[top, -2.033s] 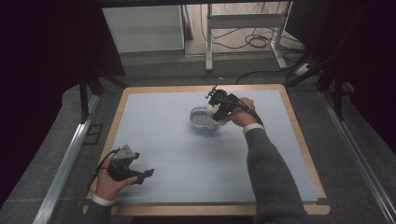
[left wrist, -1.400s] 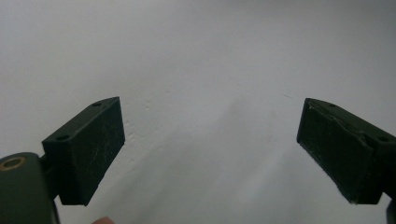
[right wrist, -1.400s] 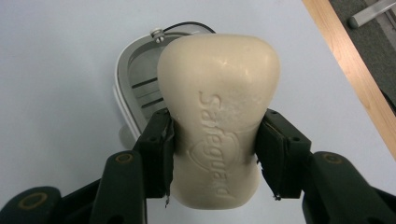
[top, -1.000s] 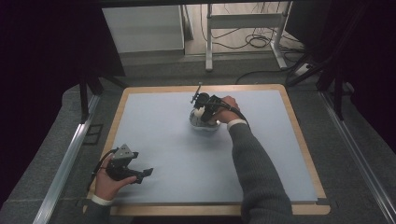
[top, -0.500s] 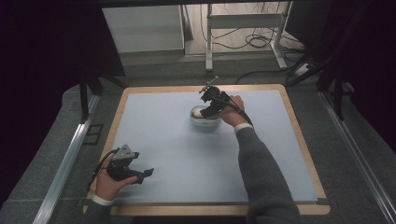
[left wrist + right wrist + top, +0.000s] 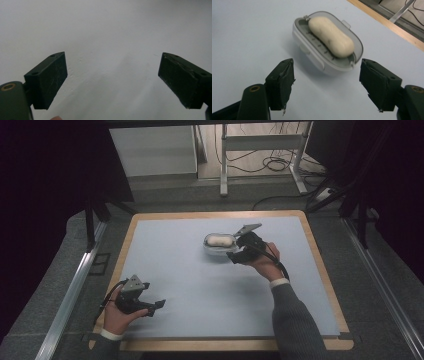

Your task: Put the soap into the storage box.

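On the pale blue bench (image 6: 200, 285) a grey soap dish (image 6: 317, 53) stands a little toward 12 o'clock from the middle, and a cream soap bar (image 6: 331, 36) lies lengthwise inside it, on the ribbed bottom. The ribs probably keep the bar off any water, and the raised rim keeps it from sliding out.

The right tool (image 6: 325, 85) is just beside the dish, on its 4 o'clock side in the high view. Its jaws are spread wide and hold nothing; the dish sits in front of the gap between them, not touching either jaw. Since the opening looks wider than the dish's short side, I think the hand is placed so that it could go around the dish or the soap, or come away from it; which one I cannot tell.

The left tool (image 6: 135, 299) rests near the 7 o'clock corner of the bench, well apart from the dish. Its jaws are also released, with only bare surface between them, so it seems to be waiting.
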A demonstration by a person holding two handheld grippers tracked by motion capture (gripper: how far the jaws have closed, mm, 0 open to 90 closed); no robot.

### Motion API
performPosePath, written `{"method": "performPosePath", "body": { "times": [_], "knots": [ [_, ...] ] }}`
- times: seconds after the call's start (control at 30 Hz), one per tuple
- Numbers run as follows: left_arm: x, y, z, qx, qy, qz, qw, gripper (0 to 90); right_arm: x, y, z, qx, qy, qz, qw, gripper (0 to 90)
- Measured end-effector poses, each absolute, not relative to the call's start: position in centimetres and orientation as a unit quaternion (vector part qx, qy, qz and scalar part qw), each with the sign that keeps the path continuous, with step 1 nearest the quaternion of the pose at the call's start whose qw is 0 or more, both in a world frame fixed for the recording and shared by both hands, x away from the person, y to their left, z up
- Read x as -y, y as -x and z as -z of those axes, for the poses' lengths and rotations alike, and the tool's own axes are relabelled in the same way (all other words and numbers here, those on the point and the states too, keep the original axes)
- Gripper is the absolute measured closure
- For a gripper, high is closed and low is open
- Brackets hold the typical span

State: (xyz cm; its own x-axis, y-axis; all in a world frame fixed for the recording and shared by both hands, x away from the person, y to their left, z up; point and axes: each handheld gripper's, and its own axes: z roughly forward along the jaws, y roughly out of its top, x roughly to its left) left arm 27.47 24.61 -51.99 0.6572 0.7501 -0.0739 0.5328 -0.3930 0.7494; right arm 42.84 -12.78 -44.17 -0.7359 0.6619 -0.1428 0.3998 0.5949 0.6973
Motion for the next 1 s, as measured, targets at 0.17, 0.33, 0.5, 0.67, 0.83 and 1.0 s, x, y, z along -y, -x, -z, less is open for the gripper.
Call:
{"method": "performPosePath", "body": {
  "times": [0.17,0.33,0.5,0.67,0.83,1.0],
  "knots": [
    [-24.4,-27.5,52.1,-0.391,-0.825,-0.14,0.384,9.2,15.3,-40.8,45.2,-0.86,-0.319,-0.345,0.2,27.2],
    [-24.4,-27.5,52.1,-0.391,-0.824,-0.143,0.385,9.2,18.4,-38.5,46.6,-0.848,-0.342,-0.348,0.207,27.0],
    [-24.6,-27.4,51.7,-0.387,-0.81,-0.114,0.426,9.3,20.7,-36.7,48.0,-0.836,-0.36,-0.353,0.217,27.0],
    [-24.6,-27.4,51.8,-0.39,-0.81,-0.12,0.422,9.2,22.2,-35.4,48.9,-0.823,-0.375,-0.365,0.22,27.3],
    [-24.4,-27.4,51.9,-0.39,-0.811,-0.122,0.42,9.3,23.8,-34.5,50.1,-0.829,-0.384,-0.347,0.211,26.8],
    [-24.4,-27.4,52.0,-0.39,-0.809,-0.122,0.421,9.2,24.3,-34.5,50.0,-0.824,-0.389,-0.351,0.219,27.2]
  ]
}}
